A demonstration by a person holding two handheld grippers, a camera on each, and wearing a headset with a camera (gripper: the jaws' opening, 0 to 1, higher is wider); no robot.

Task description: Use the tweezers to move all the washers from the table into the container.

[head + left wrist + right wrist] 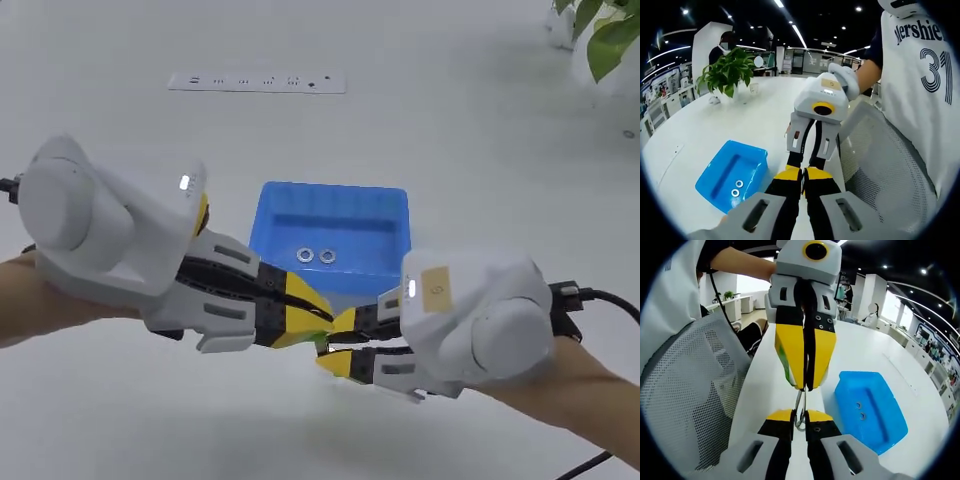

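Observation:
My left gripper and right gripper meet tip to tip just in front of the blue container. Thin silver tweezers run between them. In the right gripper view, the left gripper comes down from above, shut on one end of the tweezers. The right gripper is closed around the other, looped end. Two washers lie side by side inside the container. They also show as washers in the container in the left gripper view.
A white strip with markings lies at the far side of the white table. A potted plant stands at the back right. A mesh chair and the person's jersey sit close behind the grippers.

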